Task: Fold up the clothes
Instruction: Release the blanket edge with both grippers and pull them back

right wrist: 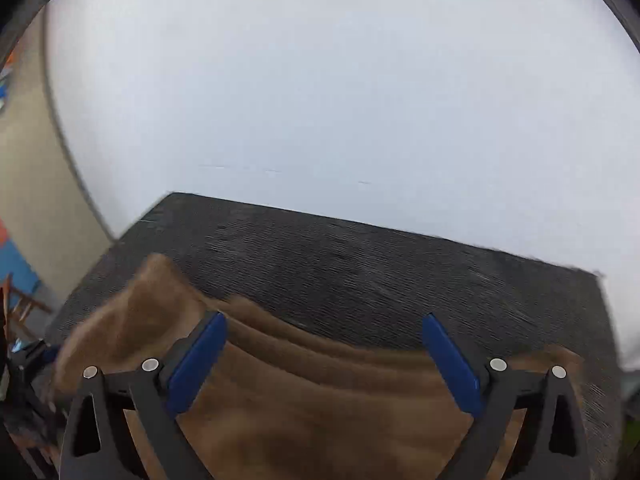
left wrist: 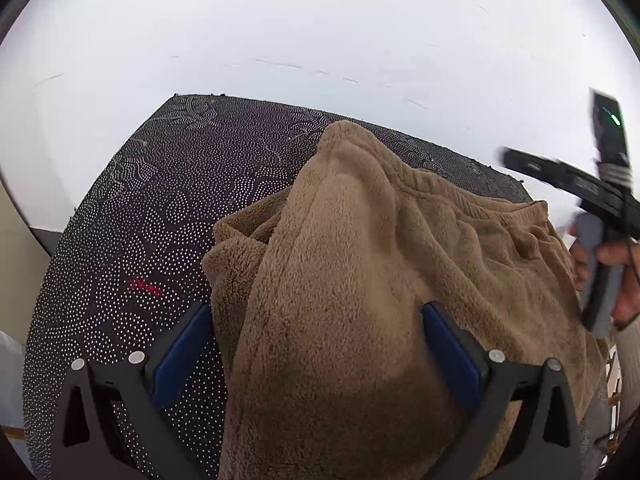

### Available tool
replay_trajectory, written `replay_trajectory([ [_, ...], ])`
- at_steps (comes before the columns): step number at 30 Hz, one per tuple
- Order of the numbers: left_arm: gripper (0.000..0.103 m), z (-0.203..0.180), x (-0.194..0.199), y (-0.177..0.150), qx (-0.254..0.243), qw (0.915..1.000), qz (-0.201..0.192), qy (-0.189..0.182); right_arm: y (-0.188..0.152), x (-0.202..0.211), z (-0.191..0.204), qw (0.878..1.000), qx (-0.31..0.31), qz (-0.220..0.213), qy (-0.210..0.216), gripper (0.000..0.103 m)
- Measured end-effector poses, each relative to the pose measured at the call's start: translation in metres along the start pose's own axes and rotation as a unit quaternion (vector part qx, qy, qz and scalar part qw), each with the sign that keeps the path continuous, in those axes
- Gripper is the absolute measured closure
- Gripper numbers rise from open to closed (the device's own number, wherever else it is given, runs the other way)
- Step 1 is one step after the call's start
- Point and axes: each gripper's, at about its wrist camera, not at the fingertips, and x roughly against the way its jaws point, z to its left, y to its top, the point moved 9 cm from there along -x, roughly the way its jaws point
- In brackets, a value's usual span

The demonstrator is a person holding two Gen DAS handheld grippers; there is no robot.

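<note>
Mid-fold on brown fleece garment (left wrist: 360, 280) heaped at 4 o'clock on dotted black mat (left wrist: 160, 200) atop white counter (left wrist: 320, 20), left tool (left wrist: 316, 344) spread wide astride raised fold, right tool (right wrist: 324, 360) agape, empty; next needs regrasping an edge.

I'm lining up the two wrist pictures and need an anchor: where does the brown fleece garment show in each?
Left wrist view: the brown fleece garment fills the lower centre and right, bunched up between the blue pads.
Right wrist view: the garment lies along the bottom, blurred, peaking at lower left.
Shared landmark: the black dotted mat under it, against the white wall.
</note>
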Motion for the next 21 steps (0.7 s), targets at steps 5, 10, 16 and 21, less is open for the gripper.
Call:
replay_trajectory([
  [5,0.0,-0.001,0.003,0.003,-0.008,0.9995,0.024,0.017,-0.032,0.041,-0.086,0.997,-0.028,0.024,-0.065,0.003],
  [10,0.0,-0.011,0.003,0.042,-0.053,0.9962,0.021,0.066,-0.053,0.046,-0.146,0.994,-0.067,0.031,-0.087,0.003],
  [16,0.0,-0.03,-0.043,0.076,-0.092,0.9895,0.065,0.091,-0.063,0.012,-0.147,0.994,-0.039,0.063,-0.085,0.003],
  [21,0.001,-0.018,-0.093,0.079,-0.075,0.9884,0.11,0.072,-0.067,-0.009,-0.135,0.994,-0.022,0.075,-0.076,0.062],
])
